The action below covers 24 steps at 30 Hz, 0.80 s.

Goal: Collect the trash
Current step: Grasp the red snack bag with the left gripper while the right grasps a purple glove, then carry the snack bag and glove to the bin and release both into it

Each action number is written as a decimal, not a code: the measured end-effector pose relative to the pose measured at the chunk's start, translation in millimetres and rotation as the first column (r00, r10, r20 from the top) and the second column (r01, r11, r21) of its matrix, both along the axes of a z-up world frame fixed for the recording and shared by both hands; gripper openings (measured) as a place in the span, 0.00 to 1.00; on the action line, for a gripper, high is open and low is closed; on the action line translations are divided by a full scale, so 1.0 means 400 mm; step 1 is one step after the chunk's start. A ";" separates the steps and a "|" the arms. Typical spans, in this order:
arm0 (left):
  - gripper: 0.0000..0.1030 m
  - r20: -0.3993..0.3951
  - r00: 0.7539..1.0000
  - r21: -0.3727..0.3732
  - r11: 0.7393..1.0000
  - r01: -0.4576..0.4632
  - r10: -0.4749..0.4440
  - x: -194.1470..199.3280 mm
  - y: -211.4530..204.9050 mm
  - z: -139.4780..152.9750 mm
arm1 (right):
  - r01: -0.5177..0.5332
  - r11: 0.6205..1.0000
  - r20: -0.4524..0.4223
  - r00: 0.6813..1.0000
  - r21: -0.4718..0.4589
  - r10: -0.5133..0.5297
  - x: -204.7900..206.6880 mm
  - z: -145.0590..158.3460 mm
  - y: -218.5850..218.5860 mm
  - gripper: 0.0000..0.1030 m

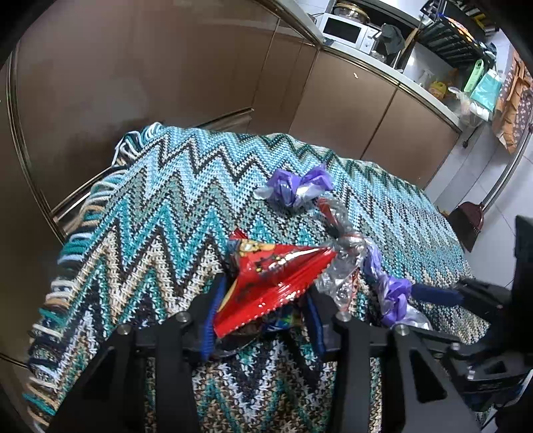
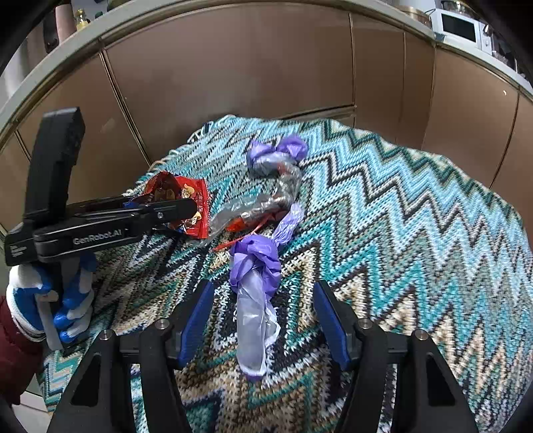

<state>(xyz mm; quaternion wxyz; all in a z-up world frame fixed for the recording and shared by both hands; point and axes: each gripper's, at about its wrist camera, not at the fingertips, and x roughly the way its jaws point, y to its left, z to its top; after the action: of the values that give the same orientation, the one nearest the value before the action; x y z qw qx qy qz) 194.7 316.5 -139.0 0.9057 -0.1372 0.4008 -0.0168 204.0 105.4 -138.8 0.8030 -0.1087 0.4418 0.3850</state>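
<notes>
A red snack wrapper stands tilted up between the blue pads of my left gripper, which is shut on it; the right wrist view shows the left gripper clamping that wrapper from the side. My right gripper is open and straddles a twisted purple plastic bag without touching it. One blue finger of it shows beside the same bag. Clear crumpled plastic and a second purple wad lie farther back.
Everything lies on a table under a teal zigzag knitted cloth. Brown cabinet fronts stand close behind it, with a microwave on the counter above. A dustpan sits on the floor at right. A gloved hand holds the left gripper.
</notes>
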 end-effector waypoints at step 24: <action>0.23 0.110 0.993 0.009 0.999 -0.049 0.047 -0.193 -0.045 0.161 | 0.066 0.992 0.039 0.997 0.105 -0.071 -0.161 0.127 -0.243 0.19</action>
<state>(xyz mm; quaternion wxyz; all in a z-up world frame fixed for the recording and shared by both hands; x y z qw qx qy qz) 117.4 298.5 -74.7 0.9273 -0.1403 0.3471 -0.0001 139.6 8.1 -87.9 0.8296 -0.0599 0.4073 0.3772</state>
